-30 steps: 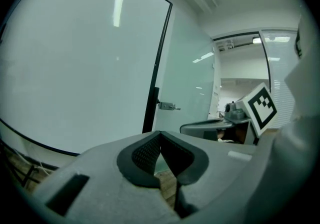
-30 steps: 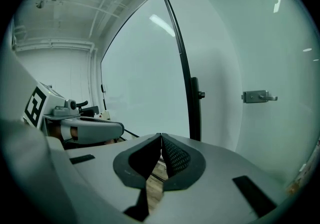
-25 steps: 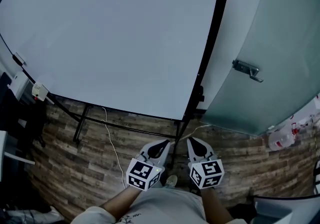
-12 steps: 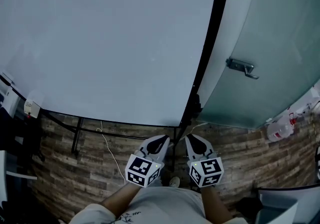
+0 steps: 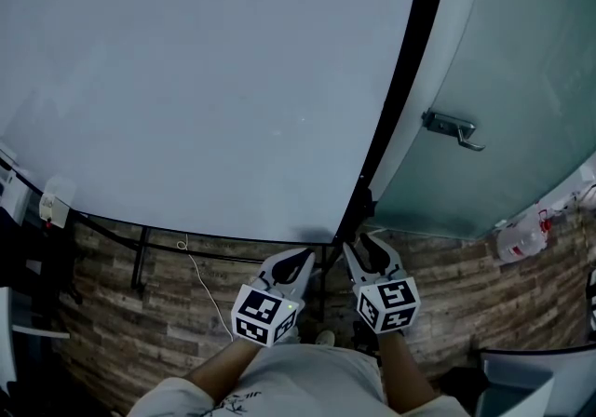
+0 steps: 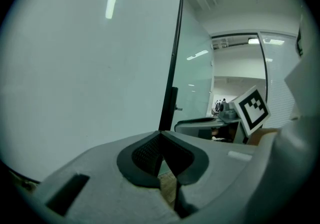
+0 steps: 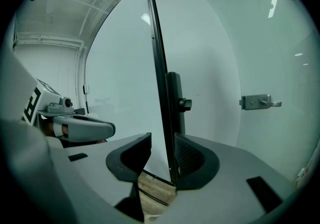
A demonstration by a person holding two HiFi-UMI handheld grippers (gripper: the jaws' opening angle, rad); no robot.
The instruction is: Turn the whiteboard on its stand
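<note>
Whiteboard is upright on its stand, right in front of us and filling most of the head view. Its black side frame runs down to our right gripper. The right fingers are spread and straddle that frame without clamping it; the frame sits close to the right-hand finger. The left gripper hangs beside it with fingers clenched on nothing. Risks as we see them: if we push before closing, the thin frame slips out of the gap. If the pivot knob is tight, the board won't turn and the whole stand skids instead. The swinging edge is near the frosted glass door and its handle, so it could hit them. A white cable trails under the stand and could snag. No table here, just a wood-plank floor, with a bottle at the door's foot.
</note>
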